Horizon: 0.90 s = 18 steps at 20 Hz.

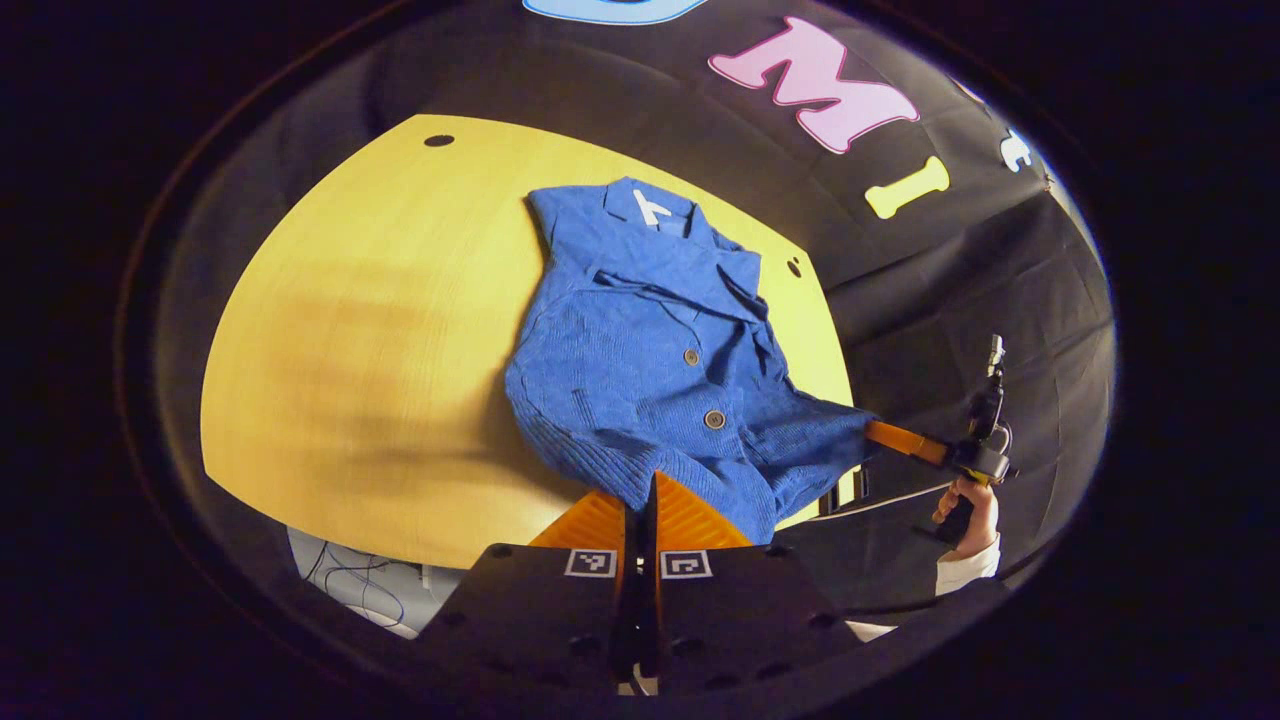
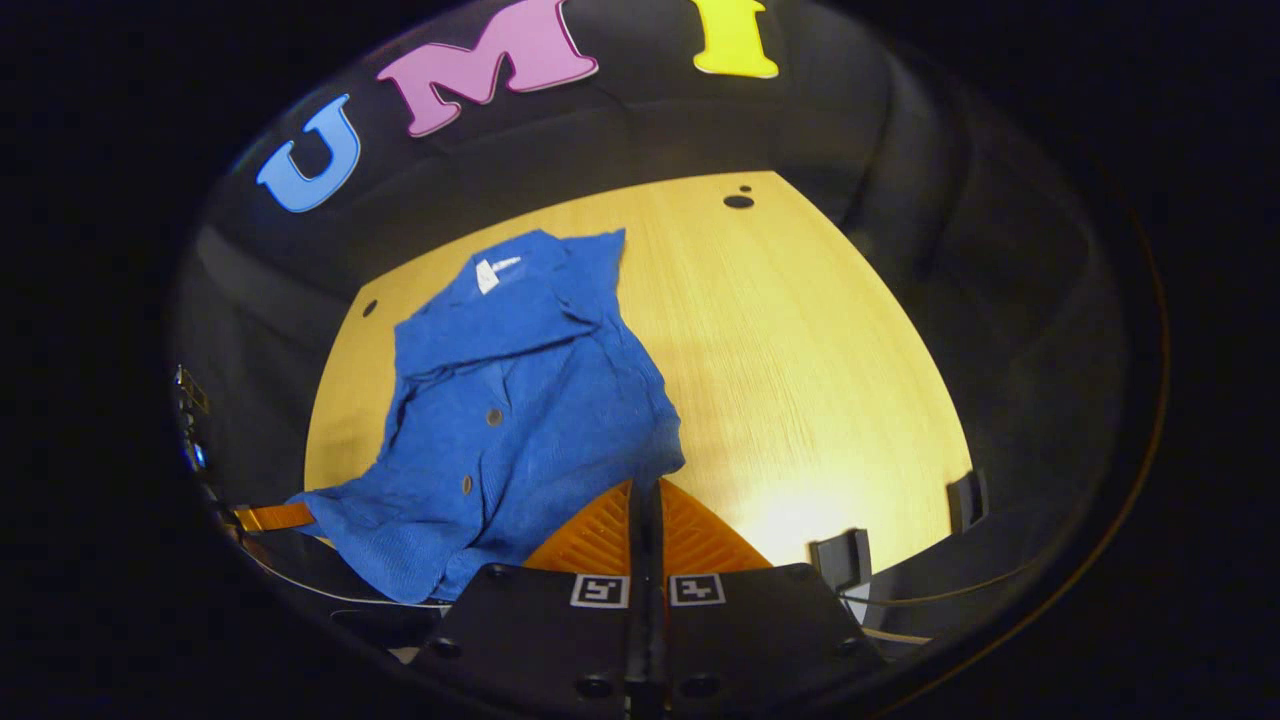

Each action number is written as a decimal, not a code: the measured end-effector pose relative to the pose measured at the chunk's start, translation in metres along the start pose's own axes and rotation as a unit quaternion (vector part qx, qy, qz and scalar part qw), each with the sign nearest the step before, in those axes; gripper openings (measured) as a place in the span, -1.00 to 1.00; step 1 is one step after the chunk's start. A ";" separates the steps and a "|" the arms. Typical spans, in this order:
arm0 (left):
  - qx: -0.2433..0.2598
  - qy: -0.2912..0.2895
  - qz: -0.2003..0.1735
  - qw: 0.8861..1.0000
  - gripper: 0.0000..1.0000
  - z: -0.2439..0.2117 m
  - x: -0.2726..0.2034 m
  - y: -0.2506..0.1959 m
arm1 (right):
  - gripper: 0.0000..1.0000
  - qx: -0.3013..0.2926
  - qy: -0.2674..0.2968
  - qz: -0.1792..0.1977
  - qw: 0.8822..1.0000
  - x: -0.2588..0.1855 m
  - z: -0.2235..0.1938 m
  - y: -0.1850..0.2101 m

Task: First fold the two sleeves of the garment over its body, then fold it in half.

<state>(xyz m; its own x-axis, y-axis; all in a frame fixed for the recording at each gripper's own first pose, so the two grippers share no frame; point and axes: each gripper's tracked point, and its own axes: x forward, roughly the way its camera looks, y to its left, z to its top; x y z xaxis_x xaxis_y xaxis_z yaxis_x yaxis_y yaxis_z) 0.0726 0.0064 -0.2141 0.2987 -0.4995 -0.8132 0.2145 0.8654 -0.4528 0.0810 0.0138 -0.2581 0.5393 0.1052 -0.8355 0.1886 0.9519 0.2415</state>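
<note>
A blue knitted button-up garment [image 1: 640,340] lies on the yellow wooden table [image 1: 380,330], collar at the far end, both sleeves folded in over the body. In the left gripper view my left gripper [image 1: 650,485] is shut on the near hem corner. My right gripper [image 1: 880,432], held by a hand [image 1: 975,510], pinches the other hem corner, which is stretched out past the table edge. In the right gripper view the garment [image 2: 520,400] runs from the collar down to my right gripper [image 2: 645,488], shut on its hem corner. My left gripper [image 2: 275,516] holds the far hem corner.
The table [image 2: 800,380] has small round holes near its far corners [image 1: 438,140] [image 2: 738,201]. Two black clamps [image 2: 840,555] sit on its near edge. Loose cables [image 1: 350,585] lie below the table front. Bare tabletop stretches beside the garment.
</note>
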 end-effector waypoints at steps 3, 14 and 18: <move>0.020 -0.051 -0.007 0.998 -1.00 0.065 -0.013 -0.009 | -0.99 -0.029 -0.045 0.005 0.999 -0.003 0.070 0.017; -0.019 -0.095 0.063 0.993 -1.00 0.252 0.112 0.029 | -0.99 -0.038 -0.070 0.038 0.996 0.173 0.256 0.049; -0.024 -0.056 0.139 0.988 -1.00 0.278 0.177 0.070 | -0.99 -0.032 -0.045 0.045 0.997 0.257 0.273 0.063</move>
<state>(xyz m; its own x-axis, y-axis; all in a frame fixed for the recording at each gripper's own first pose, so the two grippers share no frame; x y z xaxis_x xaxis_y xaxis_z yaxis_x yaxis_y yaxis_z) 0.3989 -0.0323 -0.2887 0.4411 -0.2416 -0.8644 0.0669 0.9693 -0.2368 0.4556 0.0219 -0.3234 0.6240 0.1668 -0.7634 0.0858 0.9564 0.2791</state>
